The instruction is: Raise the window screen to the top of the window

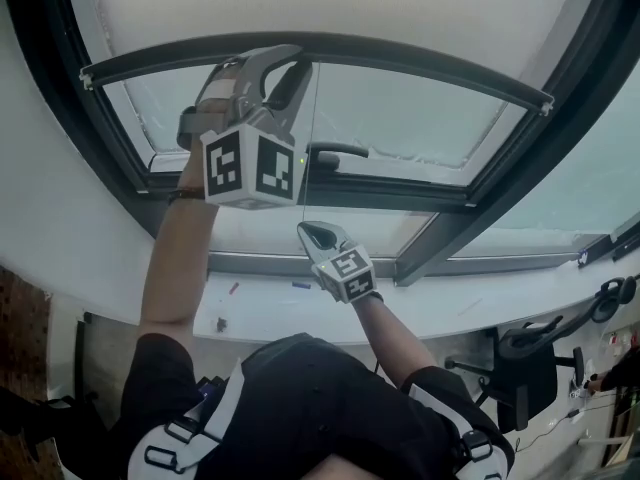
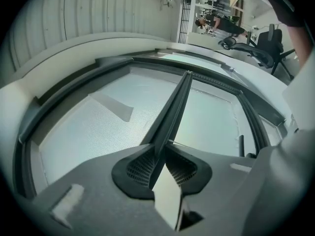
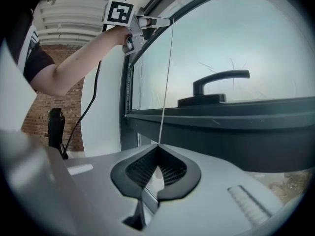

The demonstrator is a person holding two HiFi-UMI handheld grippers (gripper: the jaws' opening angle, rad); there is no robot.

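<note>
The window screen point(image 1: 350, 3) is a pale mesh with a dark bottom bar point(image 1: 400, 58) curving across the top of the head view. My left gripper point(image 1: 283, 68) is raised to that bar near its left end. In the left gripper view the bar point(image 2: 177, 107) runs away from between the jaws, and the gripper point(image 2: 162, 149) is shut on it, with mesh point(image 2: 83, 132) on its left. A thin pull cord point(image 1: 303, 168) hangs down to my right gripper point(image 1: 308, 230). The right gripper point(image 3: 158, 146) is shut on the cord point(image 3: 166, 82), which rises toward the left gripper point(image 3: 152, 21).
A dark window handle point(image 1: 335, 151) point(image 3: 221, 80) sits on the sash frame below the bar. The white sill point(image 1: 430, 303) carries a few small items point(image 1: 300, 285). An office chair point(image 1: 520, 353) stands at the lower right. A brick wall point(image 3: 54, 97) is on the left.
</note>
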